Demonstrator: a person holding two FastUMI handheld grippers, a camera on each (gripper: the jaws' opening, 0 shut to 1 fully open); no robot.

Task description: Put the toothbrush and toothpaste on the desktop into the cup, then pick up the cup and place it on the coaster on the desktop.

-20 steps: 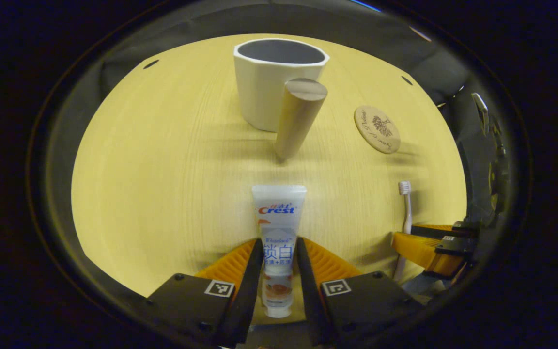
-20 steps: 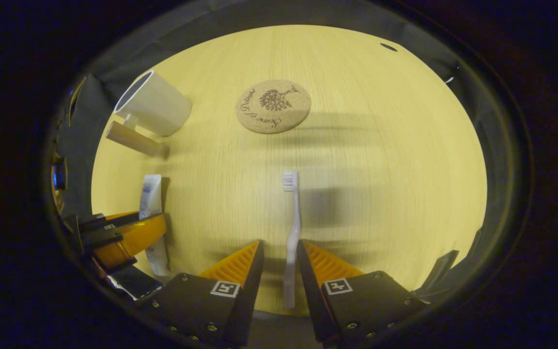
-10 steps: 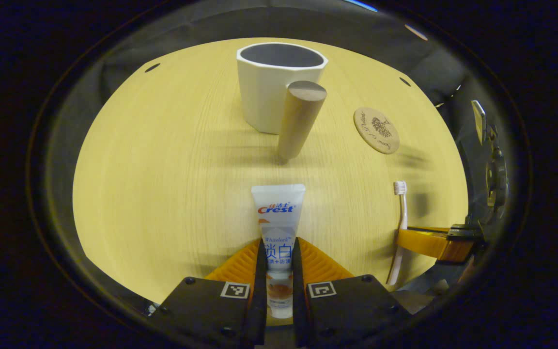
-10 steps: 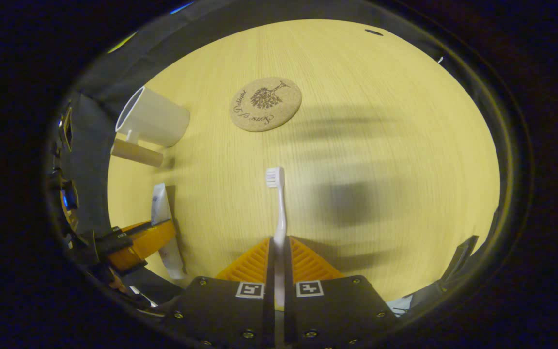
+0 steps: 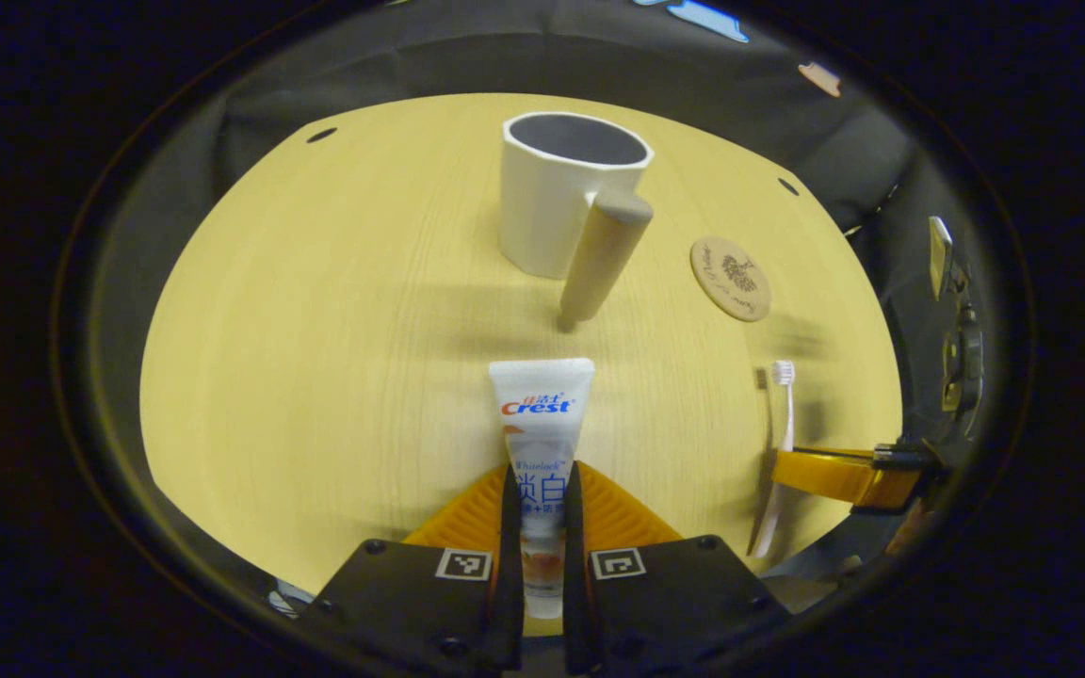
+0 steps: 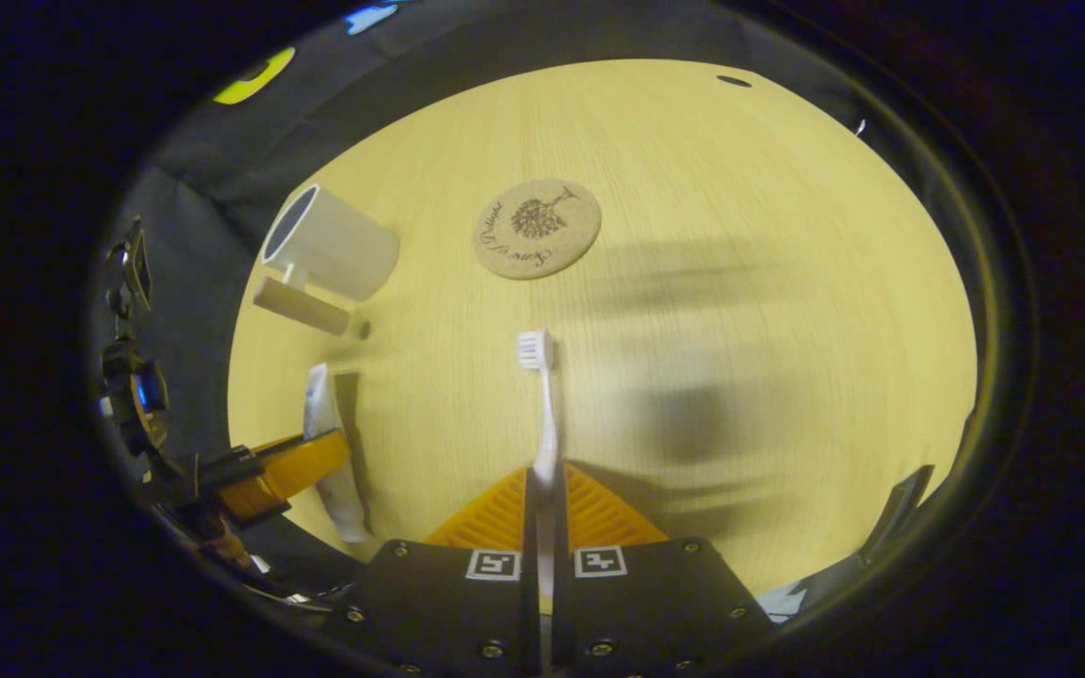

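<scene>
Since a second ago both grippers have closed and lifted: each item now casts a shadow on the pale wooden desktop (image 5: pixel 316 358). The left gripper (image 5: pixel 537 527) points level toward the white faceted cup with a wooden peg handle (image 5: pixel 569 202), its fingers clamped on the lower half of the white printed toothpaste tube (image 5: pixel 541 424), crimped end forward. The right gripper (image 6: pixel 542 508) is pinched on the white slender toothbrush (image 6: pixel 542 405), bristle head forward, aimed at the round engraved cork coaster (image 6: pixel 537 229) beside the cup.
</scene>
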